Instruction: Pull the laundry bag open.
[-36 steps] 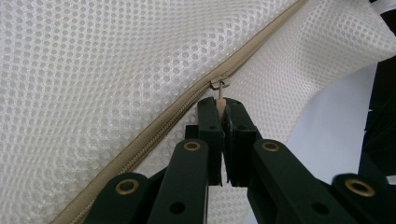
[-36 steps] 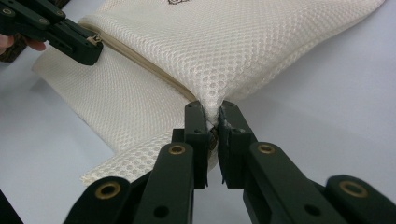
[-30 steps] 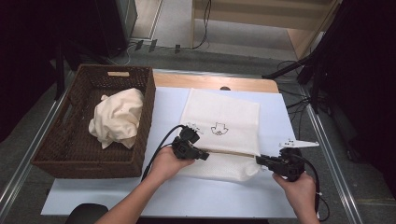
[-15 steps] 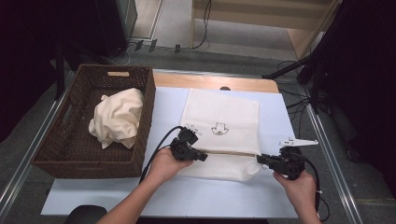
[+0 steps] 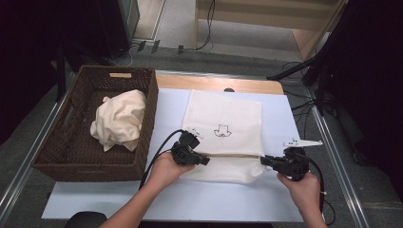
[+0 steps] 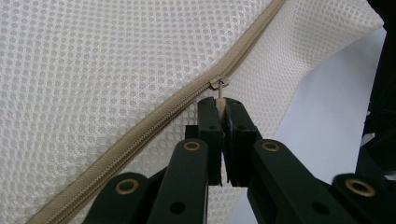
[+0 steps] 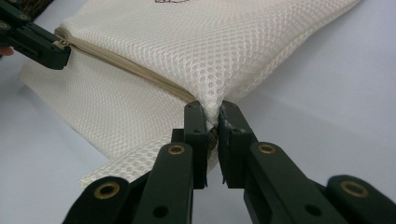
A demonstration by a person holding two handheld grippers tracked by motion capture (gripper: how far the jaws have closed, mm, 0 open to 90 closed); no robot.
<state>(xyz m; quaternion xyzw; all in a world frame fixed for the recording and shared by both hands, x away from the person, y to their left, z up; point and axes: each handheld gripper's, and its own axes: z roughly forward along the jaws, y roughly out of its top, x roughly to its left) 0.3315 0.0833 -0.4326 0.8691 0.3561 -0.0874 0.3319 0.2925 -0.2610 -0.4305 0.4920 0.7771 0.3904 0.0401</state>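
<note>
A cream mesh laundry bag (image 5: 223,121) lies flat on the pale blue table, a small dark print on its upper half and a tan zipper (image 5: 233,155) running across near its front. My left gripper (image 5: 205,160) is at the zipper's left end, shut on the zipper pull (image 6: 219,99), which stands pinched between the pads. My right gripper (image 5: 264,161) is at the bag's right edge, shut on the mesh corner (image 7: 211,108) where the zipper ends. In the right gripper view the left gripper (image 7: 60,52) shows far off at the zipper (image 7: 126,63).
A dark wicker basket (image 5: 142,90) stands at the table's left with a crumpled cream cloth (image 5: 119,118) inside. A wooden board edge (image 5: 214,83) runs along the table's back. Cables and dark stands lie on the floor beyond.
</note>
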